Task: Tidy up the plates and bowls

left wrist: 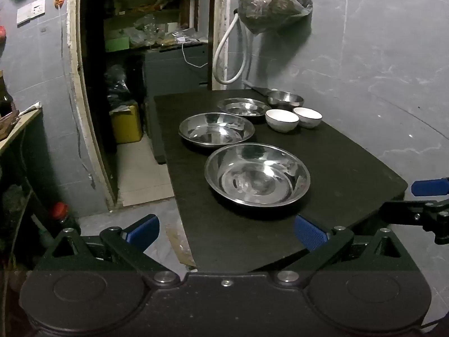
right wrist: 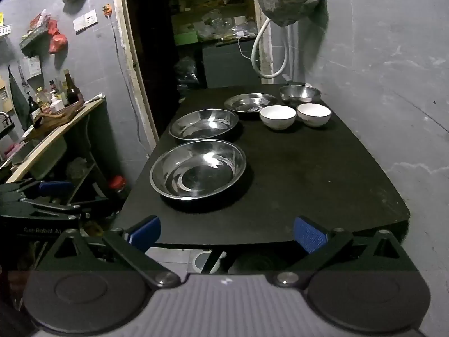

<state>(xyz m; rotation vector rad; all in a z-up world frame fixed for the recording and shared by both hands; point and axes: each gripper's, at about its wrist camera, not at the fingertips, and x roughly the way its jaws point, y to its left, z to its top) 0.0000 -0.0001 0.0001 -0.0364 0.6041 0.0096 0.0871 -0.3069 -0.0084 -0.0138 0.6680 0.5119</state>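
On a black table (left wrist: pixel 350 168) (right wrist: pixel 308 182) stand three steel plates in a row: a near one (left wrist: pixel 257 174) (right wrist: pixel 198 168), a middle one (left wrist: pixel 216 129) (right wrist: pixel 204 123) and a far one (left wrist: pixel 243 106) (right wrist: pixel 250 102). Behind are a small steel bowl (left wrist: pixel 285 98) (right wrist: pixel 300 93) and two white bowls (left wrist: pixel 281 120) (left wrist: pixel 307 117) (right wrist: pixel 277 116) (right wrist: pixel 313 114). My left gripper (left wrist: pixel 226 231) is open and empty, before the table's near edge. My right gripper (right wrist: pixel 226 231) is open and empty, also short of the near edge. Each gripper shows at the edge of the other's view.
A grey tiled wall (left wrist: pixel 378 56) runs along the table's right side, with a plastic bag (left wrist: pixel 273 0) hanging above the far end. A dark doorway (left wrist: pixel 140 56) with a yellow can (left wrist: pixel 126 125) lies left. A shelf with bottles (right wrist: pixel 56 104) stands further left.
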